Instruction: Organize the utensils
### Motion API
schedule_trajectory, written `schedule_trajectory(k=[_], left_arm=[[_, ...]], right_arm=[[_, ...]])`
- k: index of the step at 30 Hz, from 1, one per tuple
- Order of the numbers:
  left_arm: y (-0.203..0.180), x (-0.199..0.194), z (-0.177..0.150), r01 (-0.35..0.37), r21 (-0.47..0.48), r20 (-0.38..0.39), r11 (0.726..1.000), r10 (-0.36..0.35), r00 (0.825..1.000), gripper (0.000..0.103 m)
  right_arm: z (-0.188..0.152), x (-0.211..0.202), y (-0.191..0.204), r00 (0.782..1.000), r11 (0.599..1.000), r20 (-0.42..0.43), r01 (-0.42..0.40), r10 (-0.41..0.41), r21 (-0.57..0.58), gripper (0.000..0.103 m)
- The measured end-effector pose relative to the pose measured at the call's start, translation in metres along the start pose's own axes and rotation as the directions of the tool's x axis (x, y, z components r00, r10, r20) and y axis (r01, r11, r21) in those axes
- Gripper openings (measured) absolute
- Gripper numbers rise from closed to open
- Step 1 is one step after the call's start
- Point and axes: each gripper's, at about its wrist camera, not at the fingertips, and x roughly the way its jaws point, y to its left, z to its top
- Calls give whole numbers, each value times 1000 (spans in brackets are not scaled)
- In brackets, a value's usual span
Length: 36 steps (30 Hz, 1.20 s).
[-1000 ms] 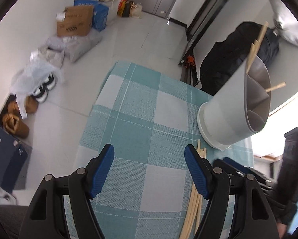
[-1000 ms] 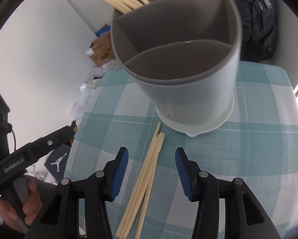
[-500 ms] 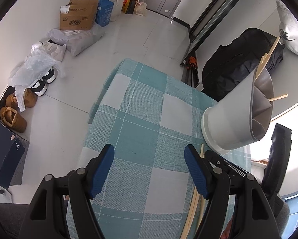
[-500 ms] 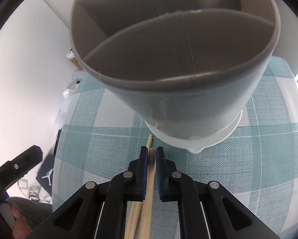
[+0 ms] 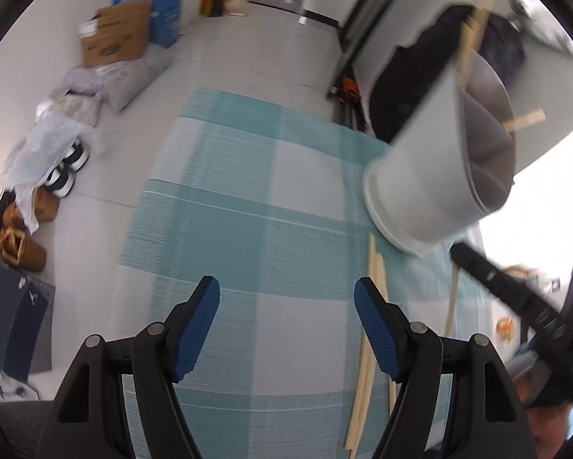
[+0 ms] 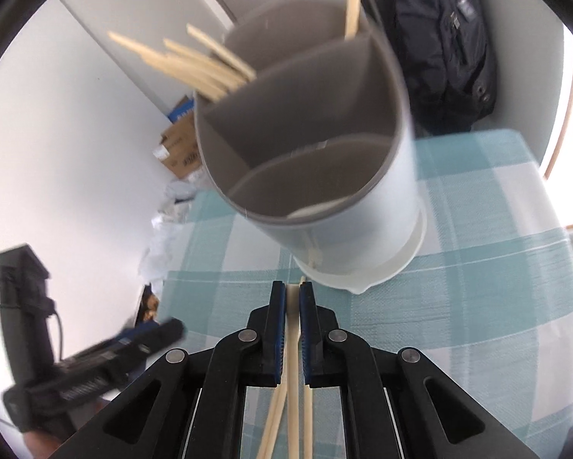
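Right gripper (image 6: 293,298): closed on a single chopstick (image 6: 293,348), pads pinching its upper stretch. A second ago the jaws stood apart over the loose pile; they have since snapped shut, and the held stick now sits clear of the others, its tip just short of the holder's base. Reads as pick made, lift begun; next comes dropping it into a compartment.

Left gripper (image 5: 286,317): jaws wide apart, nothing between them, hovering over the checked cloth on the desk (image 5: 248,199). Idle as before.

Utensil holder (image 6: 305,176): grey, divided, upright on the desk. The right wrist view looks down into it: the near compartments look empty, several chopsticks (image 6: 194,61) lean out of the far ones.

Left wrist view gives what the other cannot: the remaining loose sticks (image 5: 366,352) lying on the cloth beside the holder (image 5: 431,176), and the right tool coming in at the edge, blurred.
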Motion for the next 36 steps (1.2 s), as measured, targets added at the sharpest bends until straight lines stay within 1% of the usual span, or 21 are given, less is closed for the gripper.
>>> schedule_trajectory(k=[3, 6, 9, 12, 13, 16, 18, 20, 21, 22, 23, 24, 25, 26, 27, 29, 32, 34, 36], left_arm=[[-18, 2, -8, 6, 78, -8, 997, -6, 1000, 69], [-39, 6, -13, 17, 162, -8, 987, -15, 1000, 69], [-55, 11, -13, -35, 233, 14, 972, 33, 999, 69], [-62, 19, -13, -68, 265, 10, 962, 67, 998, 69], [-62, 23, -13, -78, 269, 1, 960, 80, 997, 68], [-60, 33, -13, -105, 273, -24, 956, 116, 993, 68], [-59, 38, -13, -110, 269, -40, 957, 125, 991, 67], [-57, 40, -13, -129, 274, -41, 953, 146, 988, 61], [-57, 43, -13, -133, 279, -48, 951, 153, 987, 53], [-60, 44, -12, -132, 280, -54, 951, 153, 987, 47], [-58, 43, -11, -120, 272, -52, 955, 139, 989, 44], [-56, 43, -10, -118, 266, -53, 957, 136, 989, 31], [-55, 44, -8, -111, 264, -65, 958, 133, 989, 21], [-57, 46, -7, -114, 263, -62, 958, 135, 989, 18], [-55, 46, -4, -91, 245, -68, 965, 111, 991, 10], [-48, 46, -2, -52, 199, -89, 979, 71, 994, 8], [-35, 45, 2, -2, 146, -105, 989, 17, 994, 7], [-28, 43, 1, 6, 141, -106, 990, 9, 994, 6], [-25, 41, -1, -19, 163, -95, 986, 35, 995, 6]], right_arm=[[1, -21, -13, 999, 999, 36, -14, 13, 29, 6], [3, -37, -22, 997, 998, 83, -11, 6, 66, 6], [5, -44, -39, 995, 992, 104, -2, -12, 130, 6], [4, -44, -55, 995, 980, 87, 38, -56, 194, 6], [4, -38, -54, 994, 976, 90, 34, -54, 213, 6], [5, -41, -66, 994, 967, 92, 32, -57, 254, 6], [4, -40, -70, 994, 960, 90, 32, -59, 277, 6], [1, -35, -74, 995, 948, 86, 18, -48, 319, 6], [1, -32, -78, 996, 940, 79, 11, -40, 340, 6], [0, -29, -83, 997, 930, 70, 3, -30, 367, 6], [-2, -27, -85, 997, 924, 67, -2, -26, 383, 6], [-2, -25, -88, 998, 918, 66, -4, -24, 395, 6], [-3, -24, -90, 998, 915, 63, -5, -22, 404, 6], [-2, -24, -92, 998, 913, 62, -8, -19, 407, 5], [-2, -23, -93, 998, 913, 64, -10, -17, 407, 5], [0, -26, -92, 997, 916, 73, -19, -12, 400, 4], [1, -28, -90, 998, 921, 70, -24, -4, 389, 4], [0, -26, -89, 998, 922, 60, -32, 9, 386, 4], [-2, -24, -89, 998, 918, 51, -50, 32, 393, 4]])
